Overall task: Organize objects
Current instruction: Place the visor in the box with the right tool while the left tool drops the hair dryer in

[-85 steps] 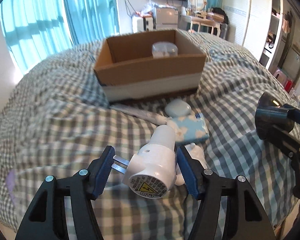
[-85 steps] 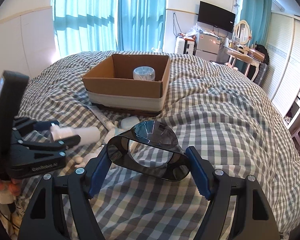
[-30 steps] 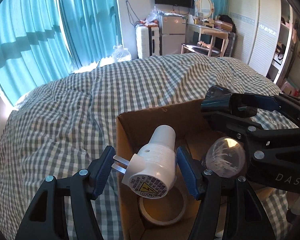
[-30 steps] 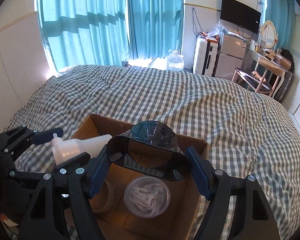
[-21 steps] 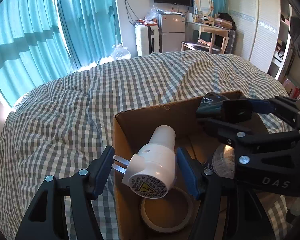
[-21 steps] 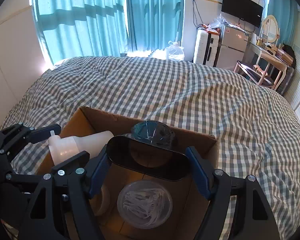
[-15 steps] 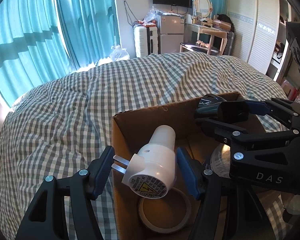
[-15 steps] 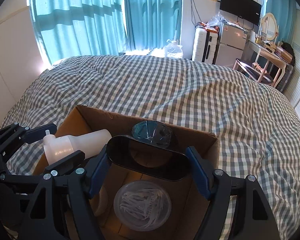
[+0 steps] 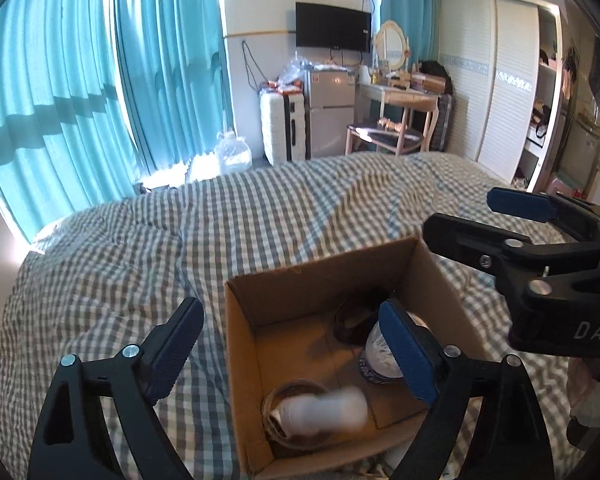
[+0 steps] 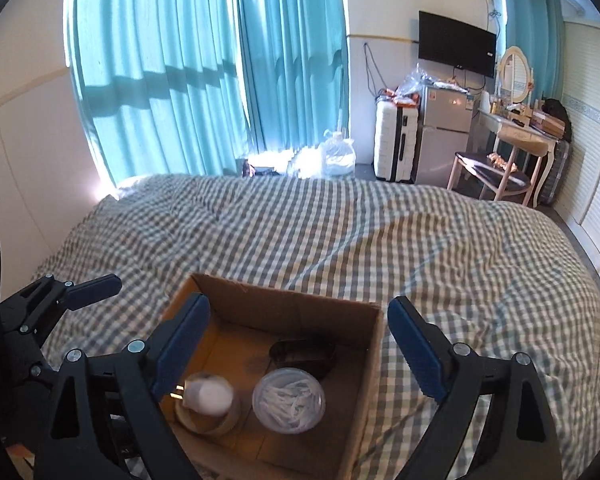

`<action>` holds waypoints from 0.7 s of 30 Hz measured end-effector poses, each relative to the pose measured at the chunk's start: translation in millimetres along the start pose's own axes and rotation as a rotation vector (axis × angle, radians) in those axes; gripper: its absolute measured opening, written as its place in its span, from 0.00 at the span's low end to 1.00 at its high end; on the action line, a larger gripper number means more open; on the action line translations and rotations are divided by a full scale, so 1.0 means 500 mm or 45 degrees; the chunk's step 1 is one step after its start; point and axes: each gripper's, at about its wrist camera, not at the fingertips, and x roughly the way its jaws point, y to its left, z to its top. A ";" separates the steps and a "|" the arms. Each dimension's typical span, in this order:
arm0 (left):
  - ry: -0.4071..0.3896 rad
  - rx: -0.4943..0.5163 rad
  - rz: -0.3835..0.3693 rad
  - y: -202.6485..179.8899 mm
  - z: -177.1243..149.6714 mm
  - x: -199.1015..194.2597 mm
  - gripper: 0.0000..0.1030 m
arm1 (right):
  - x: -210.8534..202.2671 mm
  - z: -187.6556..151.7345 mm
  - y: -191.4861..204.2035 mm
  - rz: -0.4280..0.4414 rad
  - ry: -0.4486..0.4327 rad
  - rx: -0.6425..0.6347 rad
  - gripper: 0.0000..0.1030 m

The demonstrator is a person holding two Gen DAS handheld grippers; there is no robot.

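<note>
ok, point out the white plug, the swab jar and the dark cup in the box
white plug [image 10: 209,396]: right wrist view, round end face.
swab jar [image 10: 288,399]: right wrist view, lid centre.
dark cup [image 10: 302,354]: right wrist view, side wall.

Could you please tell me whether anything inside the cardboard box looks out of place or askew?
Nothing looks damaged or spilled. The one oddity: the white plug-in device is motion-blurred and lies tilted across the tape roll at the near left of the cardboard box. The dark funnel rests on its side behind the clear cotton swab tub.
</note>
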 end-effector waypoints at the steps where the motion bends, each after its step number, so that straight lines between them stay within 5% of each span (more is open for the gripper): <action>1: -0.021 -0.003 0.006 -0.001 0.005 -0.025 0.91 | -0.026 0.004 0.001 -0.005 -0.019 -0.002 0.88; 13: -0.174 -0.054 0.026 0.000 0.005 -0.282 0.98 | -0.342 -0.001 0.038 -0.113 -0.245 -0.030 0.93; 21: -0.190 -0.089 0.071 -0.008 -0.068 -0.370 0.98 | -0.446 -0.080 0.085 -0.120 -0.235 -0.068 0.93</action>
